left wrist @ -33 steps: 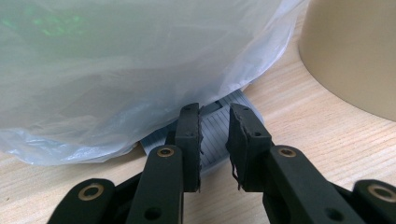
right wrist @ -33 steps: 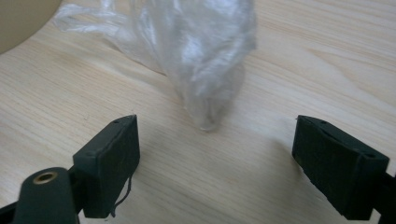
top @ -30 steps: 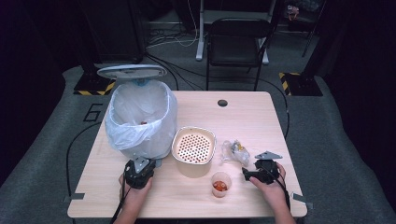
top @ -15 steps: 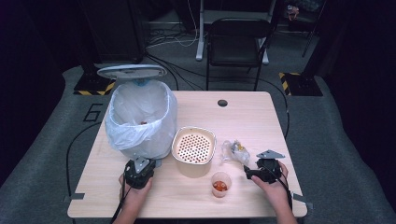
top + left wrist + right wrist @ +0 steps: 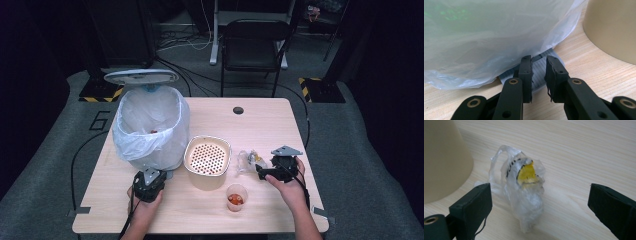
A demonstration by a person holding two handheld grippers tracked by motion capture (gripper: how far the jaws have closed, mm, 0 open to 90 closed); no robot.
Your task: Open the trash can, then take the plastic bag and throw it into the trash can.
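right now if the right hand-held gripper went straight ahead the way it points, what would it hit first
Most likely the crumpled clear wrapper with the yellow patch, lying on the table between and just ahead of the open jaws of the right hand-held gripper, which have just been opening. The beige perforated container stands off to one side; depth is uncertain.

Lab: floor cables (image 5: pixel 192 42), hazard-striped stands (image 5: pixel 320 90)
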